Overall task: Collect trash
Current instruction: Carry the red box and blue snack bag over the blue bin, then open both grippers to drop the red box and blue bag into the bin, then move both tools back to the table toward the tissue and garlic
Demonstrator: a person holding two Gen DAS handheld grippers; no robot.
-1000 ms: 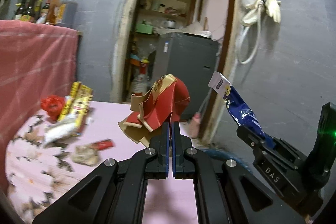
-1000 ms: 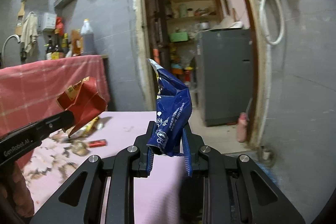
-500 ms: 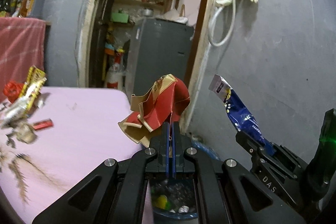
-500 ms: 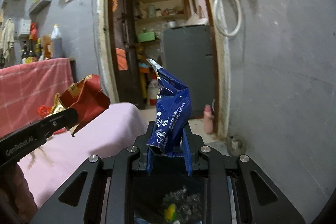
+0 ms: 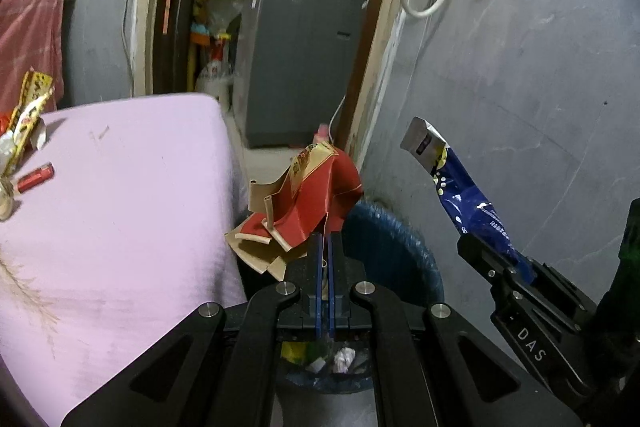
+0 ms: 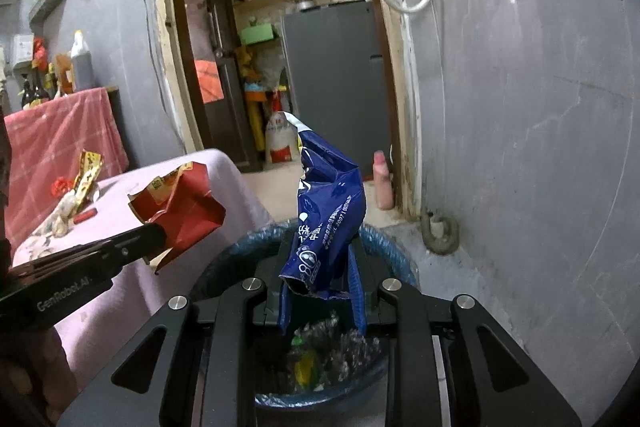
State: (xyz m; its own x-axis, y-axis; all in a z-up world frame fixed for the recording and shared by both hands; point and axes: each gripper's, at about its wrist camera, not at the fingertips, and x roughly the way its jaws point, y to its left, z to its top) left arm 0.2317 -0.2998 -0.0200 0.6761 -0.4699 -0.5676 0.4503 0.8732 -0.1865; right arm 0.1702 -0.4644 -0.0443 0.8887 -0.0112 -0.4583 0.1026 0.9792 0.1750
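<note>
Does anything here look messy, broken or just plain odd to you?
Mostly the litter: wrappers and scraps lie scattered at the far end of the pink-covered table. The red carton in the left gripper is torn and crumpled, and the blue packet in the right gripper is creased. Both hang above the bin.

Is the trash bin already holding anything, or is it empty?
Not empty. The trash bin beneath both hand-held grippers already holds crumpled wrappers, some yellow and green.
</note>
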